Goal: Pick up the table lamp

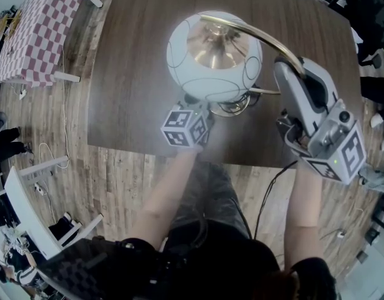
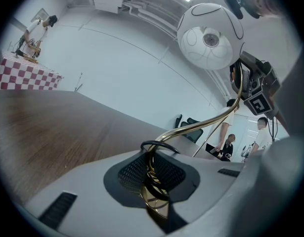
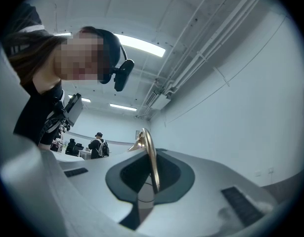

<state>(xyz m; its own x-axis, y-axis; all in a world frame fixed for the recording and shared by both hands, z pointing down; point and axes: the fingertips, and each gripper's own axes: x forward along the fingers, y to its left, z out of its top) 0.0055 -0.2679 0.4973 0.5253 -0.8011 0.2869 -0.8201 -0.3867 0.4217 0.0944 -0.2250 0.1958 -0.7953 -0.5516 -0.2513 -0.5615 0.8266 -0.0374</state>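
Note:
The table lamp has a white globe shade (image 1: pixel 213 55), a curved brass arm (image 1: pixel 266 39) and a brass base (image 1: pixel 232 108). It stands near the front edge of the dark wooden table (image 1: pixel 135 74). My left gripper (image 1: pixel 204 110) reaches in under the globe. In the left gripper view it (image 2: pixel 154 191) is shut on the brass stem (image 2: pixel 156 174) low down, where a black cord loops round. The globe (image 2: pixel 210 36) hangs high above. My right gripper (image 1: pixel 285 64) is shut on the brass arm at the right. The right gripper view shows the thin arm (image 3: pixel 151 157) pinched between the pads of that gripper (image 3: pixel 152 186).
A table with a red-and-white checked cloth (image 1: pixel 39 30) stands at the upper left. White furniture (image 1: pixel 29 192) and cables (image 1: pixel 51 155) lie on the wooden floor at the left. Dark chairs (image 1: pixel 373 11) are at the upper right. People stand far off in both gripper views.

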